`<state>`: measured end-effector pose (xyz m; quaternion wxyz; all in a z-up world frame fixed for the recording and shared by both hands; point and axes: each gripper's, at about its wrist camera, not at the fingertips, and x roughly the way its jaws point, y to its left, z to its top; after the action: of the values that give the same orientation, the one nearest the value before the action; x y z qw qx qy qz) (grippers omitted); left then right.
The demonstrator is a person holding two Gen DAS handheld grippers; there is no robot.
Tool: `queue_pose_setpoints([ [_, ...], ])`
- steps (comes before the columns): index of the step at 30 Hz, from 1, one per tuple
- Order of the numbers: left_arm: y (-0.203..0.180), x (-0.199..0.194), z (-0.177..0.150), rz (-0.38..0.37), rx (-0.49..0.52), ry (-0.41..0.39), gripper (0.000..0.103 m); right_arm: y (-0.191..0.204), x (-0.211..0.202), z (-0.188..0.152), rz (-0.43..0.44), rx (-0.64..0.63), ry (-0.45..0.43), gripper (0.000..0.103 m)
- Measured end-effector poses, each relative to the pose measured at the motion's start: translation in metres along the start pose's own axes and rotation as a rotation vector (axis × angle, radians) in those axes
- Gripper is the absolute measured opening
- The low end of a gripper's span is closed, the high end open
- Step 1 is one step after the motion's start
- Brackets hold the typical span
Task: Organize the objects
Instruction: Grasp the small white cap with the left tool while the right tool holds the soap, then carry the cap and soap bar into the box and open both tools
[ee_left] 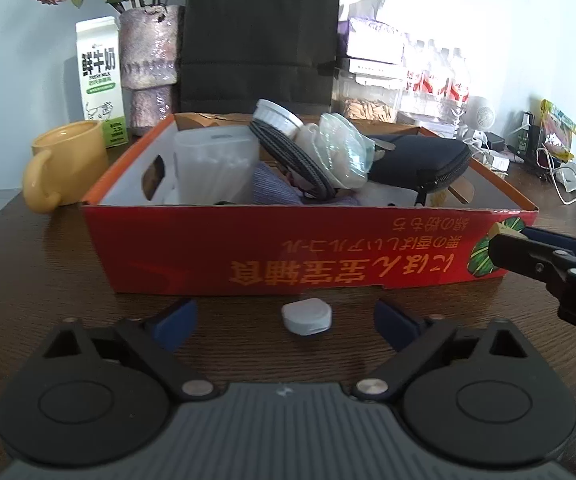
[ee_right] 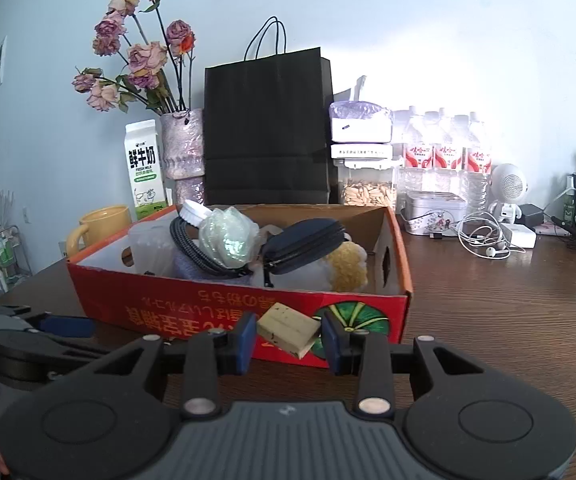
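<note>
Soap, a tan rectangular bar (ee_right: 289,330) flecked with dark specks, sits clamped between the two blue pads of the right gripper (ee_right: 289,340) at the lower centre of the right wrist view, tilted, clear of the counter (ee_right: 487,320) and in front of the red cardboard box (ee_right: 192,312). In the left wrist view the left gripper (ee_left: 286,322) stands wide apart with nothing pressed between its pads; one small white rounded case (ee_left: 307,316) lies on the counter between them at centre frame, touching neither pad, just in front of the box's red front wall. The right gripper's fingertips enter that view from the right edge. Inside the box, counted: one translucent plastic container (ee_left: 214,164), one white ribbed lid (ee_left: 278,116), one coil of black braided cable (ee_left: 291,160), one crumpled clear wrapper (ee_left: 341,148), one dark zip pouch (ee_left: 419,160), one purple knitted cloth (ee_left: 274,190) and, seen from the right wrist, one yellow fluffy thing (ee_right: 347,266). Behind the box stand one yellow mug (ee_left: 66,160) at left, one milk carton (ee_left: 100,80), one vase of dried roses (ee_right: 182,148), one black paper bag (ee_right: 268,128), and a pack of water bottles (ee_right: 445,148) at upper right whose count I cannot tell. One pair of white earphones (ee_right: 483,240) lies on the counter at right.
</note>
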<state>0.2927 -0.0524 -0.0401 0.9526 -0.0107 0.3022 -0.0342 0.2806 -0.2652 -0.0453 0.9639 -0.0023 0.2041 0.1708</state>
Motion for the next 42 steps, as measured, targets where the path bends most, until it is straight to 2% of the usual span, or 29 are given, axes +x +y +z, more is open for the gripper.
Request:
queue_pose_setpoints([
  [7, -0.011, 0.008, 0.002, 0.009, -0.013, 0.017, 0.068, -0.001, -0.003, -0.001, 0.013, -0.009, -0.003, 0.034],
  [8, -0.012, 0.010, 0.002, 0.010, -0.014, 0.021, 0.060, -0.001, -0.003, -0.001, 0.015, -0.011, -0.004, 0.034],
  [9, -0.013, 0.011, 0.002, 0.006, -0.017, 0.028, 0.044, 0.000, -0.003, -0.001, 0.017, -0.012, -0.004, 0.034],
  [11, -0.013, 0.010, 0.001, 0.000, -0.024, 0.026, 0.028, 0.000, -0.004, -0.001, 0.021, -0.016, -0.007, 0.034],
  [13, -0.011, 0.009, 0.002, -0.025, -0.042, 0.027, 0.028, 0.001, -0.005, -0.001, 0.024, -0.019, -0.009, 0.034],
  [34, -0.005, -0.020, 0.000, -0.049, -0.062, -0.071, 0.028, 0.011, -0.008, -0.004, 0.027, -0.065, -0.033, 0.034],
  [42, 0.005, -0.037, 0.016, -0.058, -0.080, -0.138, 0.028, 0.019, -0.010, 0.008, 0.006, -0.109, -0.064, 0.034],
])
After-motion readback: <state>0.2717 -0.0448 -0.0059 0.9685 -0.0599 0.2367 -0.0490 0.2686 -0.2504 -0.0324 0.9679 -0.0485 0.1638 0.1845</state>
